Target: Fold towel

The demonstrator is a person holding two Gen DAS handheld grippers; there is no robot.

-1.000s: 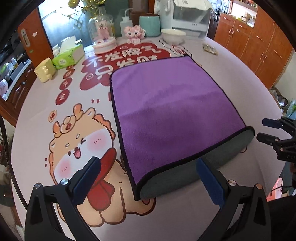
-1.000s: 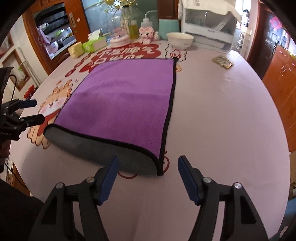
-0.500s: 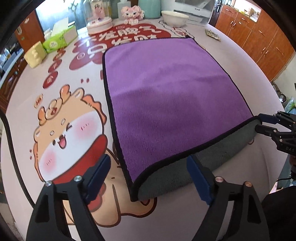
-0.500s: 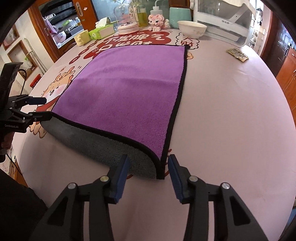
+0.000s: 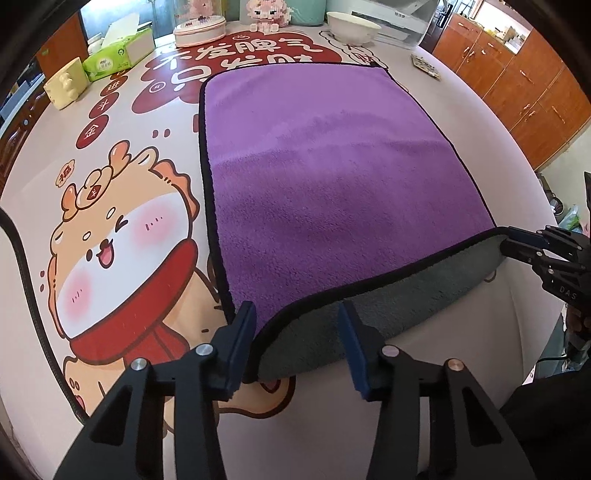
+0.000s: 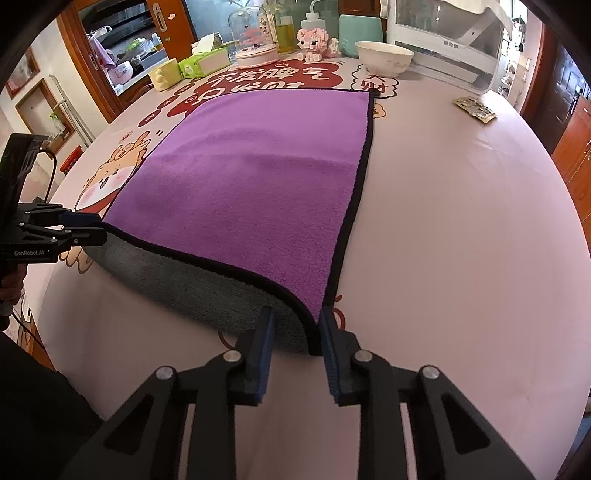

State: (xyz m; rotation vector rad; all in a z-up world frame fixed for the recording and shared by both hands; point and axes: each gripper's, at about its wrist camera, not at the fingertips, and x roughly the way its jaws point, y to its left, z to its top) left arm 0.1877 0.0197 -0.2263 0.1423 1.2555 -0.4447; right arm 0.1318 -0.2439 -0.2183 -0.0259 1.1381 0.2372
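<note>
the purple towel (image 5: 332, 177) is lying flat on the table (image 6: 461, 221), near edge overhanging. my left tongs (image 5: 297, 343) are bracketing its near-left corner, open, while my right tongs (image 6: 295, 339) are straddling the near-right corner, not yet clamped.

Along the far edge of the cartoon-printed tablecloth (image 6: 461, 221) we see a white bowl (image 6: 384, 57), a pink block figure (image 6: 314, 42), a green tissue box (image 6: 203, 62), a pale yellow mug (image 6: 164, 75) and a glass dome (image 6: 253, 35); a small packet (image 6: 476, 109) lies apart, to the right.
</note>
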